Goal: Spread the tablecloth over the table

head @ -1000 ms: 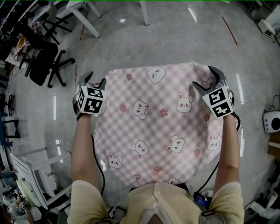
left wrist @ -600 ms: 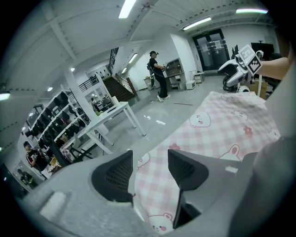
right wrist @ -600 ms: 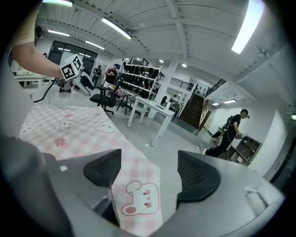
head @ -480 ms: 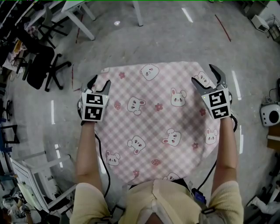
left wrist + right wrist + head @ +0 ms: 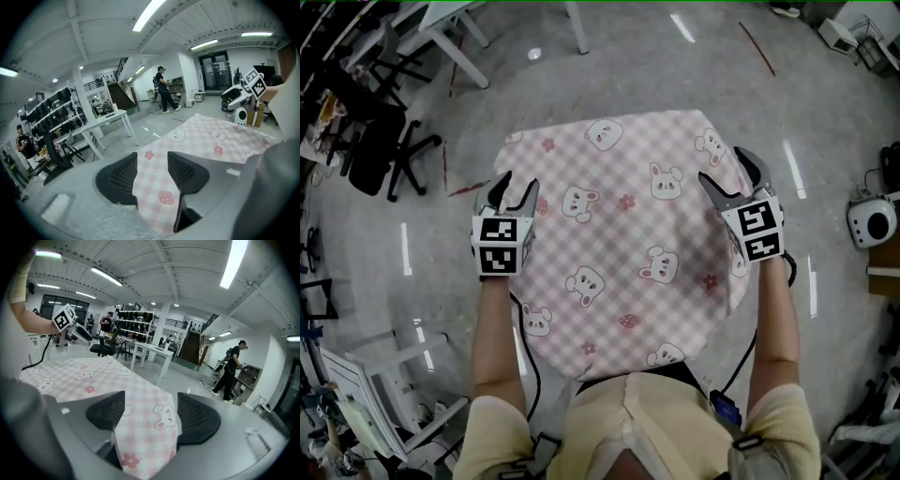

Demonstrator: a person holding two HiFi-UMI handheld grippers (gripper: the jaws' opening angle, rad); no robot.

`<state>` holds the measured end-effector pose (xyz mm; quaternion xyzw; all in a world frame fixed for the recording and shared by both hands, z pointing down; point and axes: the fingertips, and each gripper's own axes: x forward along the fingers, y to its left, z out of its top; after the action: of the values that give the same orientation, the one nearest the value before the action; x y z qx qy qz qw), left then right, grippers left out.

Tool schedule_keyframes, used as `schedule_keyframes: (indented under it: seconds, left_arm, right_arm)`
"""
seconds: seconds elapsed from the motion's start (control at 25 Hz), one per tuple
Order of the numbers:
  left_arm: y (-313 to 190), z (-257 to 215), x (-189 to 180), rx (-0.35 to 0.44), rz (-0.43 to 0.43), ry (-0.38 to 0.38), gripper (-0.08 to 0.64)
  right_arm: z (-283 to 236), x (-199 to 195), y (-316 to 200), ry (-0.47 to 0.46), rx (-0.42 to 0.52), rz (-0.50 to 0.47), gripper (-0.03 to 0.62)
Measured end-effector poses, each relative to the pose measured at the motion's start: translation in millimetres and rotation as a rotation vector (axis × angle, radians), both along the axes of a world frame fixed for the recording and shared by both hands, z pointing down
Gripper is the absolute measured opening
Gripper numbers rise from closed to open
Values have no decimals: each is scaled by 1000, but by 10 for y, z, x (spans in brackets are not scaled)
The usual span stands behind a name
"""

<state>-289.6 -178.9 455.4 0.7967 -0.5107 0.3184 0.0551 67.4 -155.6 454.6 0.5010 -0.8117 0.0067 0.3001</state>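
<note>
left gripper: jaws apart and closing, with the left edge of the pink checked fabric tablecloth, printed with bears and rabbits, between them and not yet pinched. right gripper: the same, at the right edge. cloth spread flat above the polished grey floor.

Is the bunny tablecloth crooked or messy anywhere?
Nothing stands out. The pink checked tablecloth lies flat, with no big folds or bunched spots. The left gripper and right gripper are closing their jaws, with its side edges between them.
</note>
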Motion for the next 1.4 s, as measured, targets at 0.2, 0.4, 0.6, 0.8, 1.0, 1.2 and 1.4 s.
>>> schedule_keyframes:
  seconds: [0.2, 0.4, 0.6, 0.8, 1.0, 1.2, 1.4]
  left_arm:
    - [386, 15, 100, -3, 15, 49, 201]
    - [786, -41, 142, -2, 26, 108, 202]
    - [1223, -118, 147, -14, 32, 156, 200]
    - [1665, -199, 108, -15, 34, 183, 168]
    - [2014, -310, 34, 0, 52, 211, 139]
    - [2262, -416, 53, 33, 67, 226, 61]
    - [2496, -493, 139, 52, 73, 224, 11]
  right_arm:
    - [59, 6, 434, -44, -20, 38, 341]
    - [70, -161, 851, -75, -29, 46, 336]
    - [4, -299, 1229, -109, -41, 69, 316]
    - [-27, -396, 1587, -134, -33, 93, 301]
    - [-129, -639, 1927, -171, -28, 90, 265]
    - [-249, -758, 2251, -180, -16, 99, 181]
    - [-332, -701, 2509, -166, -2, 105, 124]
